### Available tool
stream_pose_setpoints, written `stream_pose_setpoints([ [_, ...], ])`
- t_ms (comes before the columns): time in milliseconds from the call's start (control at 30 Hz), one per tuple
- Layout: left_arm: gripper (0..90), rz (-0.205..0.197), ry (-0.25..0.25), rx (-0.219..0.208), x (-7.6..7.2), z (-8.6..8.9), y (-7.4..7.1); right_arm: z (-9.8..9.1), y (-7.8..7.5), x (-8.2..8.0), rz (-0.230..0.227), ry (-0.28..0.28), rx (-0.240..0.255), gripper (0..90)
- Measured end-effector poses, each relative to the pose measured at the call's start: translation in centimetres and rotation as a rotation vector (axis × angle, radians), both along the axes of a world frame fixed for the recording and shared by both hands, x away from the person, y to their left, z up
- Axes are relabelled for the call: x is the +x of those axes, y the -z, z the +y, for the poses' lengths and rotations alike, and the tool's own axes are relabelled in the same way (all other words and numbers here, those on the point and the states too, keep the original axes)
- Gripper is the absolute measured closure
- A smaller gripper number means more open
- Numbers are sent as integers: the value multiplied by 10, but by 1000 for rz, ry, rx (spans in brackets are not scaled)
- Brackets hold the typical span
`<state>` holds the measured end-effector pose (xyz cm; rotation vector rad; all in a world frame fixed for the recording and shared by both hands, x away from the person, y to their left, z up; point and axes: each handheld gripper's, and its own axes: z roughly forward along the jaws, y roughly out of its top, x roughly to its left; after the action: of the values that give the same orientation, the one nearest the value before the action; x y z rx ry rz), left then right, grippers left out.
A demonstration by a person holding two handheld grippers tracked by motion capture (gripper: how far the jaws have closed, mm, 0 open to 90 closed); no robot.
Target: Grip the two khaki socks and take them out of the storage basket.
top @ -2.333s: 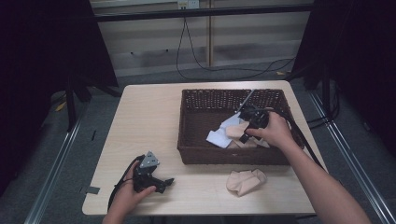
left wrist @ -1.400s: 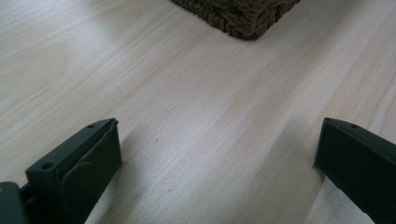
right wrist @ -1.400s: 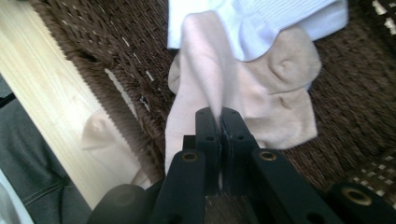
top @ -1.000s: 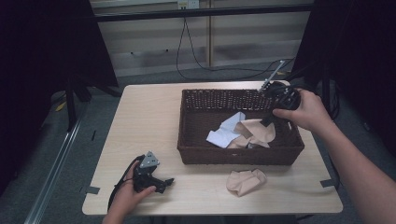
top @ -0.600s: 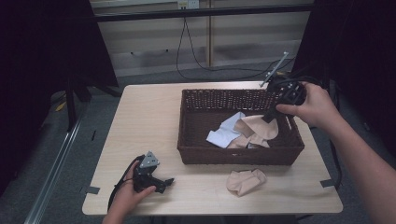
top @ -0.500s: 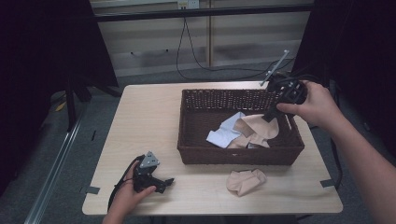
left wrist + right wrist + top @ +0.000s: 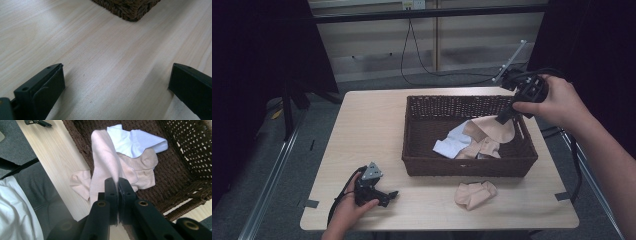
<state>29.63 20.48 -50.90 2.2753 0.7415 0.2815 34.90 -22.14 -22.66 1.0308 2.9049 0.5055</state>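
A pale wooden table [image 7: 362, 130] carries a dark brown woven wicker basket [image 7: 422, 135], rectangular and set toward its right half. Inside the basket lie a white ribbed sock [image 7: 135, 140] and a crumpled beige sock [image 7: 142, 170], the white one partly over the beige. A long beige sock [image 7: 105, 162] hangs from the right gripper [image 7: 117, 182], whose black jaws are pressed together on one end of the cloth — the rest trails away from the jaws and drapes down to the pile in the basket. In the high view the right gripper [image 7: 503, 117] is held above the basket's far right corner, with that sock [image 7: 492, 131] spreading just below its tips. Another small beige sock [image 7: 474, 194] lies on the table just in front of the basket. The left gripper [image 7: 389, 194] rests on the table near the front left edge — its jaws stand wide apart with only bare wood between them
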Motion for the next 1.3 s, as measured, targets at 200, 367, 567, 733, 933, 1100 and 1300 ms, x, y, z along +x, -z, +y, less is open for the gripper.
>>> stream_pose_setpoints([
  [200, 0, 0, 0, 0, 0, 0, 0, 1, -11, -7, -6, -9, 1, 869],
  [367, 0, 0, 0, 0, 0, 0, 0, -3, -22, -14, -19, -15, 11, 868],
  [567, 0, -1, 1, -5, 0, 0, 0, -6, -30, -22, -24, -30, 18, 868],
  [733, 0, 0, 2, -5, 0, 0, 0, -4, -30, -28, -22, -63, 20, 867],
  [933, 0, 0, 1, -5, 0, 0, 0, -1, -29, -37, -15, -99, 25, 867],
  [1100, 0, -1, 1, -8, 0, 0, 1, 3, -21, -43, 4, -135, 26, 866],
  [1300, 0, -2, 0, -7, 0, 0, 1, 8, -9, -48, 27, -167, 35, 866],
])
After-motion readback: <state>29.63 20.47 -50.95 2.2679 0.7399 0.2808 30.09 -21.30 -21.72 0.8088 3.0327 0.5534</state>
